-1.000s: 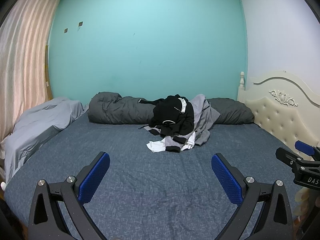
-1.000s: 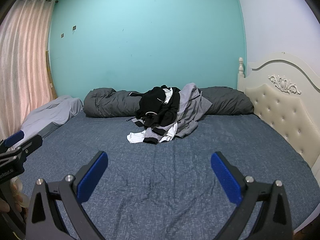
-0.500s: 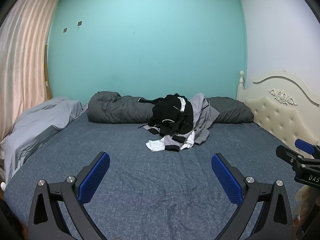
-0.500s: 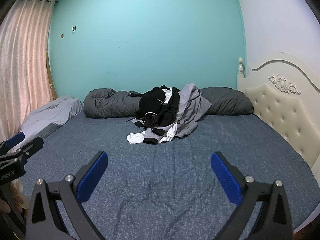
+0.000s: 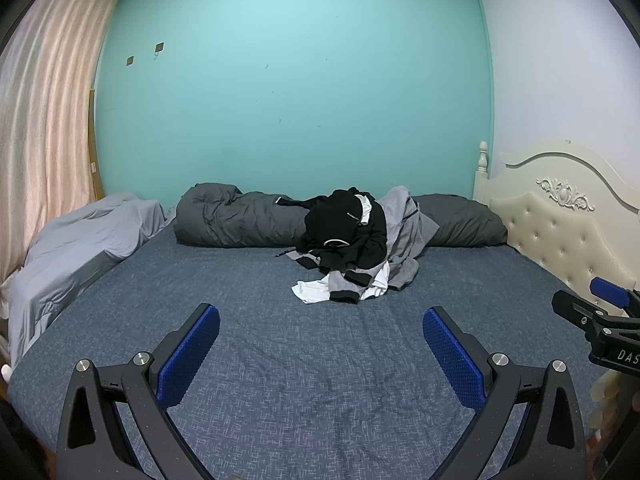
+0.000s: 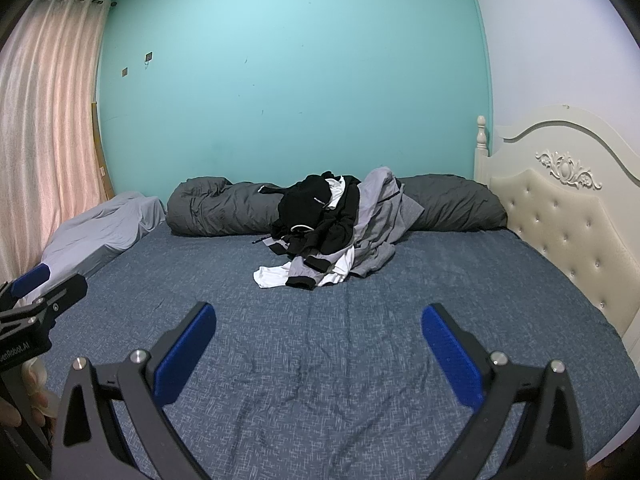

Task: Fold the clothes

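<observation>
Nothing has visibly shifted: both the left gripper and right gripper hover wide open, empty, with the clothes pile well beyond their jaws on the bed.

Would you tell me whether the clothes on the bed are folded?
Unfolded: the clothes lie in a crumpled heap against the duvet.

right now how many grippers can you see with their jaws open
2. The left gripper hangs open over the near part of the bed; the right gripper is beside it, also open. Neither holds anything, and the clothes pile lies beyond both.
</observation>
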A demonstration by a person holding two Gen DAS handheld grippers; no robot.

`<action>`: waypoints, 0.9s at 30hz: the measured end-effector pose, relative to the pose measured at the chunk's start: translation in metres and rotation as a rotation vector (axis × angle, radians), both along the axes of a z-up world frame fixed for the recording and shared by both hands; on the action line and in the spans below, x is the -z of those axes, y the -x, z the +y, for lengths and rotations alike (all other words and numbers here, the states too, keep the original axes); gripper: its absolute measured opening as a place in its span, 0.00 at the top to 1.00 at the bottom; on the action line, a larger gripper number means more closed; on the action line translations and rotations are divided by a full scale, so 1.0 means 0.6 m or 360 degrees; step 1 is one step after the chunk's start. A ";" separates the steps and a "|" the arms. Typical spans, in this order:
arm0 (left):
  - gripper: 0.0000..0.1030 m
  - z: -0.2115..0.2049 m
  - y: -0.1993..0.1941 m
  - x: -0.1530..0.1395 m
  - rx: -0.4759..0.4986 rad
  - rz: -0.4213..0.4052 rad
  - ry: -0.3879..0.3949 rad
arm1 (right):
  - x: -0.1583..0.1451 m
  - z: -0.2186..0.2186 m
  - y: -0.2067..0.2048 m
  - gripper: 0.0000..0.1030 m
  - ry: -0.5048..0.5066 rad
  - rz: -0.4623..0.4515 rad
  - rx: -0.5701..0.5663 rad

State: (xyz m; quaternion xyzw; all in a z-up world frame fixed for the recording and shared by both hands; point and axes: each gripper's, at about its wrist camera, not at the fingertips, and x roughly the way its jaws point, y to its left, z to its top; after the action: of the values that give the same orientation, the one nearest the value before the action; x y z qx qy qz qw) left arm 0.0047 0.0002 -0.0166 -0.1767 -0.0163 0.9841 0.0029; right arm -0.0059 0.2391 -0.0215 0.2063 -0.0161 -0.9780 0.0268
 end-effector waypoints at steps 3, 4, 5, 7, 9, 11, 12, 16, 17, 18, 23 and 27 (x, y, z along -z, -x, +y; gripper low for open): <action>0.00 0.000 -0.001 -0.001 0.0001 0.0001 0.0000 | -0.001 0.000 -0.001 0.00 0.0000 -0.0002 -0.0001; 0.00 0.000 -0.001 -0.002 0.0000 0.0001 0.0000 | -0.001 0.000 -0.001 0.00 -0.0001 -0.0003 -0.0001; 0.00 0.000 -0.001 -0.003 0.0000 0.0000 -0.0001 | -0.002 0.000 -0.001 0.00 -0.0002 -0.0003 -0.0001; 0.00 -0.001 0.001 -0.006 0.0001 -0.0002 -0.0002 | -0.003 0.000 -0.001 0.00 -0.0002 -0.0003 -0.0001; 0.00 -0.001 0.001 -0.007 0.0001 -0.0003 -0.0002 | -0.004 -0.001 0.000 0.00 -0.0004 -0.0004 -0.0001; 0.00 0.000 0.001 -0.009 0.0000 -0.0003 -0.0001 | -0.006 -0.003 0.002 0.00 -0.0005 -0.0004 -0.0001; 0.00 0.000 0.002 -0.010 0.0000 -0.0003 -0.0001 | -0.007 -0.003 0.002 0.00 -0.0006 -0.0004 -0.0001; 0.00 -0.003 0.003 -0.013 0.0000 -0.0004 -0.0001 | -0.006 -0.003 0.003 0.00 -0.0004 -0.0006 -0.0001; 0.00 -0.003 0.003 -0.013 -0.0001 -0.0005 -0.0002 | -0.006 -0.003 0.003 0.00 -0.0004 -0.0005 0.0000; 0.00 -0.003 0.004 -0.013 -0.0002 -0.0005 -0.0001 | -0.006 -0.003 0.003 0.00 -0.0003 -0.0006 -0.0002; 0.00 -0.004 0.007 -0.015 -0.0002 -0.0006 -0.0002 | -0.006 -0.004 0.005 0.00 -0.0002 -0.0005 0.0001; 0.00 -0.004 0.009 -0.016 -0.0003 -0.0006 -0.0003 | -0.006 -0.004 0.004 0.00 -0.0003 -0.0004 0.0001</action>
State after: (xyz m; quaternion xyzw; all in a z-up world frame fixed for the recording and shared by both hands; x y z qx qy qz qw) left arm -0.0004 -0.0025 -0.0070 -0.1785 -0.0174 0.9838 0.0022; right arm -0.0084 0.2364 -0.0180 0.2076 -0.0153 -0.9777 0.0261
